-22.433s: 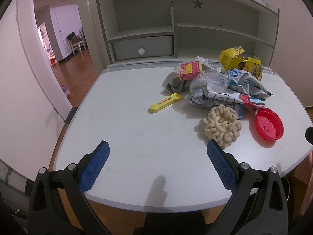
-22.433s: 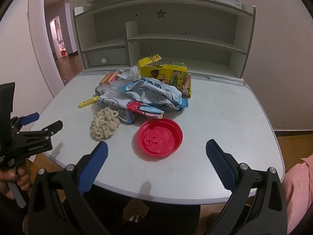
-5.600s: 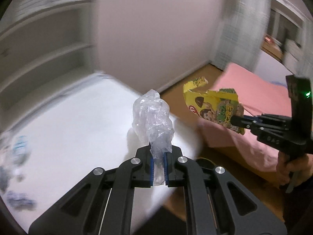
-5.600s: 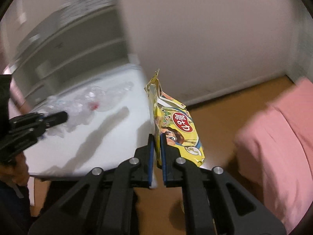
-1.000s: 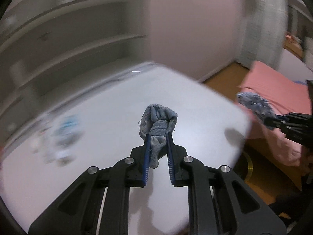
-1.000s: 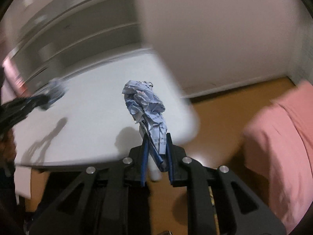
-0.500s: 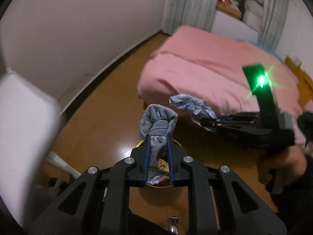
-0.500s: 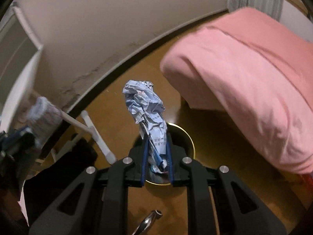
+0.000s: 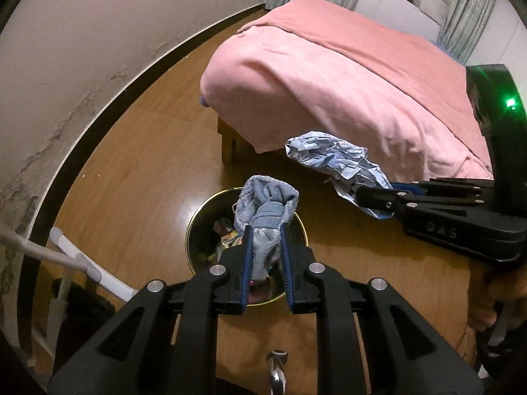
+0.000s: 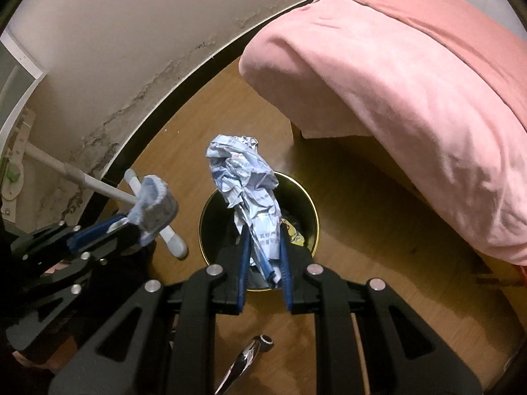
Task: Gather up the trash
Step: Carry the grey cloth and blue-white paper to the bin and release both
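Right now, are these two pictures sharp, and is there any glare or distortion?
Left wrist view: sharp, with glare on the wooden floor beside the trash bin; the wall skirting bends from the fisheye. Right wrist view: crumpled paper sharp, pink bed slightly soft.

Both wrist views angled down, close above shared bin (image 9: 194,227) (image 10: 314,217)
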Motion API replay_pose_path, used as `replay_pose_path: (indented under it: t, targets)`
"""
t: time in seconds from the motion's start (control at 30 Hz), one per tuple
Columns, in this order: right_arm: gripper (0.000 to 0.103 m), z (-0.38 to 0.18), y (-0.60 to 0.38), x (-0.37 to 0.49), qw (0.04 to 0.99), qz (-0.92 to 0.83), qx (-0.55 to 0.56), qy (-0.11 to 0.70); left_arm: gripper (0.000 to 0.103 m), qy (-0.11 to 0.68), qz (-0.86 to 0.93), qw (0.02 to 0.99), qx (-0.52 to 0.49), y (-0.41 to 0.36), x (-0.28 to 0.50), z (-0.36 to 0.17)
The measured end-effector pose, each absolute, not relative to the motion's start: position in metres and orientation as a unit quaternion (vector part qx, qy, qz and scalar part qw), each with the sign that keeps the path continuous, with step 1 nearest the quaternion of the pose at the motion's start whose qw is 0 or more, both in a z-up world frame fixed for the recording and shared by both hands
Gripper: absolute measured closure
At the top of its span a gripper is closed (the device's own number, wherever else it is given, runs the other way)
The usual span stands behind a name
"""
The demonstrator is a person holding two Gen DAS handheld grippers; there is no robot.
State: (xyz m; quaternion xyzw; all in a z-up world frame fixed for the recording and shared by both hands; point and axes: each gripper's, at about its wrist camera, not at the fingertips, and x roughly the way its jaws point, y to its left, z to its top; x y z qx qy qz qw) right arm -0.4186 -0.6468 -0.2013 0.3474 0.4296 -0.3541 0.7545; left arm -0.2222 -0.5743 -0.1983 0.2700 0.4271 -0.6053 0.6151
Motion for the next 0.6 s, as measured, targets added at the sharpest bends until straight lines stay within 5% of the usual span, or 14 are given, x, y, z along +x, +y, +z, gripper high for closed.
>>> replay_pose_path:
  t: [0.07,0.13,0.2,0.6]
  targets:
    - [0.086,-0.204,-0.648,-0.419,0.755,-0.351,0.353,0.428,0.084,0.428,-0.604,0.616,0.271,-0.574,-0.223,-0.199]
    - [0.086,-0.205,-0.65,-0.417,0.754,-0.351,0.354,0.427,0.057,0.425,-0.608,0.614,0.269,-0.576,-0.222,-0.2]
    - [0.086,-0.207,-0.651,-0.416,0.754,-0.348,0.356,0.429,0.042,0.422,-0.607,0.621,0.26,-0.574,-0.22,-0.197]
    - [0.082,-0.214,-0.654,-0.404,0.752,-0.336,0.354,0.443,0.034,0.419,-0.604,0.63,0.249,-0.559,-0.214,-0.177]
